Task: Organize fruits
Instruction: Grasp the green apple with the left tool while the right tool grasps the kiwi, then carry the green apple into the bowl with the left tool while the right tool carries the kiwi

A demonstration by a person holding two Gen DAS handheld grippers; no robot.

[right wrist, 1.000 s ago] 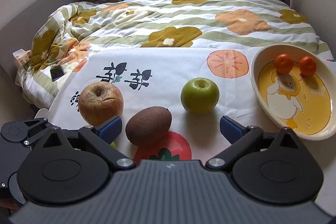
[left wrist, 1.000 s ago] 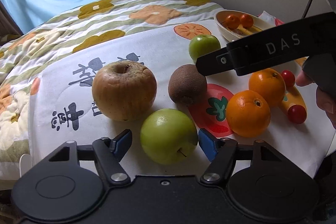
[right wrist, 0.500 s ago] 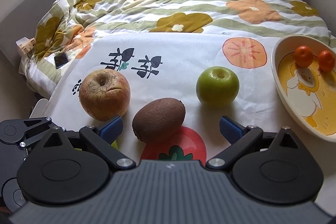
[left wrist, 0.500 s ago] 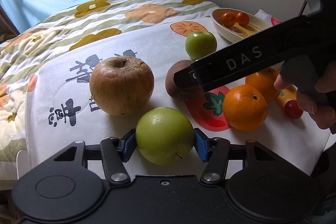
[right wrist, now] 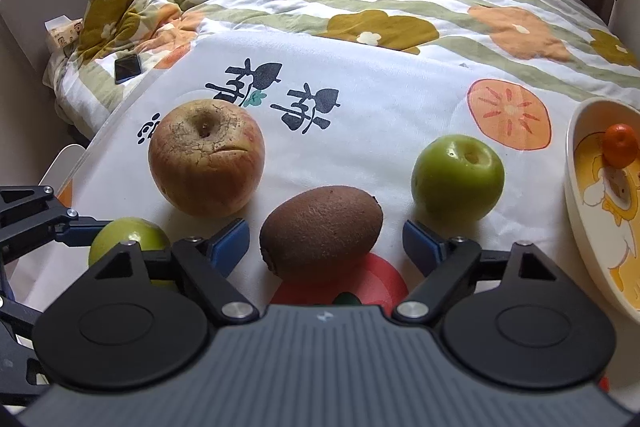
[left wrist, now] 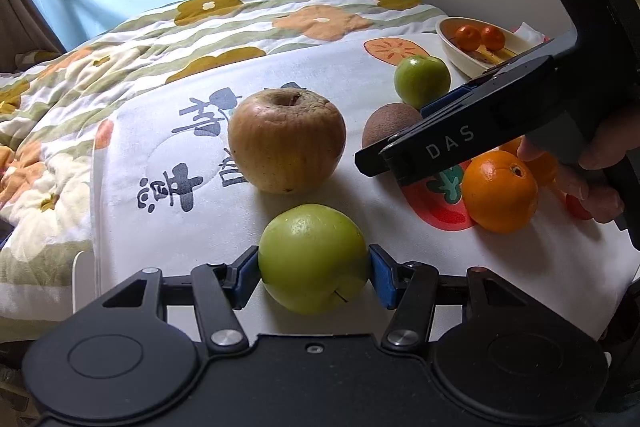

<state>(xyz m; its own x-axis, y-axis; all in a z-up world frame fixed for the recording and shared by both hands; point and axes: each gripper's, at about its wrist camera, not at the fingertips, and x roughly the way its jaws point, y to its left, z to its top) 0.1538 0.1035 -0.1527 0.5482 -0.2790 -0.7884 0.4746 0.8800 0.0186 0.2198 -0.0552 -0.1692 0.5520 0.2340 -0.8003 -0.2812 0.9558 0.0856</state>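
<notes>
Two claws at work among fruit on the bed's white cloth (left wrist: 400, 239).
Left claw (left wrist: 313, 271) pinches the near green apple (left wrist: 312, 259) between its blue pads, the apple resting on the cloth. Right claw (right wrist: 326, 243), its jaws just closing in but clear of the skin, straddles the kiwi (right wrist: 322, 229), between the wrinkled apple (right wrist: 206, 159) and far green apple (right wrist: 458, 177).

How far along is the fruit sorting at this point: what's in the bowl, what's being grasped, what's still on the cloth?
Done: two small oranges lie in the bowl.
In hand: the left gripper is clamped on the near green apple; the right gripper, closing, straddles the kiwi without touching.
Left on the cloth: wrinkled apple, far green apple, large oranges, a cherry tomato.
</notes>
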